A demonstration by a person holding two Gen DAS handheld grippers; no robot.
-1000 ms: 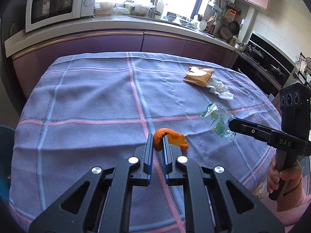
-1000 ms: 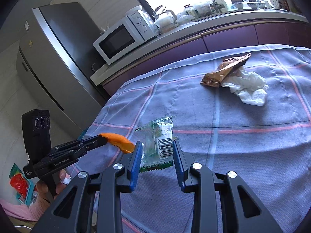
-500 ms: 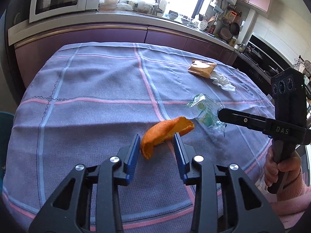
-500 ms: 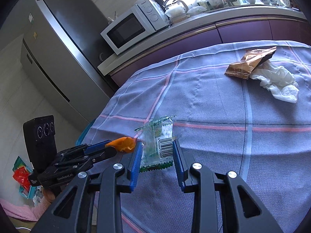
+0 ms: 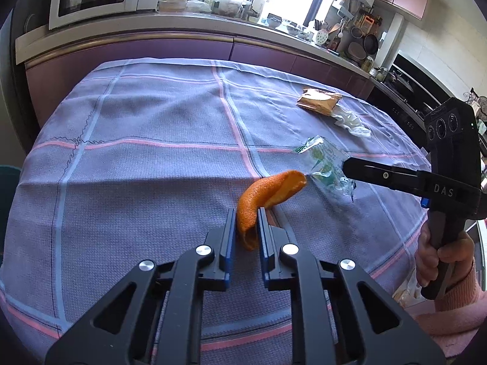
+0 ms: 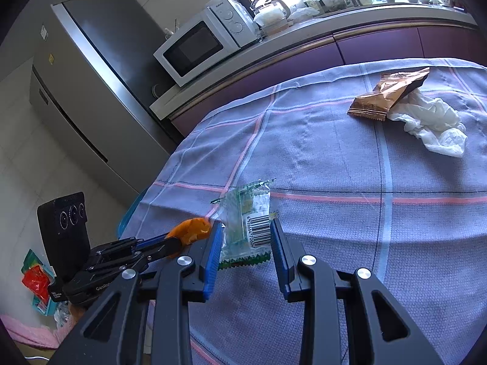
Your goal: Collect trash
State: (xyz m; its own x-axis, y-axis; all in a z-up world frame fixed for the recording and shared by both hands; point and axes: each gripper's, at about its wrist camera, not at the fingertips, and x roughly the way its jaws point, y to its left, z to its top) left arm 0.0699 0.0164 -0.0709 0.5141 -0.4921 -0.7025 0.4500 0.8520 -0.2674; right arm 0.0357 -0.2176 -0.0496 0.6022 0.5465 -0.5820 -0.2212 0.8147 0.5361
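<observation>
Half a second ago the left hand-held gripper [image 5: 246, 228] stood spread around the orange peel [image 5: 268, 194]; now it pinches it above the worktop [image 5: 137, 158]. The right hand-held gripper [image 6: 245, 243] holds the clear wrapper [image 6: 246, 225]. Bronze packet [image 5: 318, 102] and tissue [image 5: 350, 120] remain at two o'clock.

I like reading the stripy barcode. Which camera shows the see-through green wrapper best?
The right wrist view. There the green wrapper sits big and flat between the right gripper jaws, barcode facing the camera. The left wrist view shows the same wrapper smaller and crumpled, edge-on, no barcode visible, just beyond the orange peel.
</observation>
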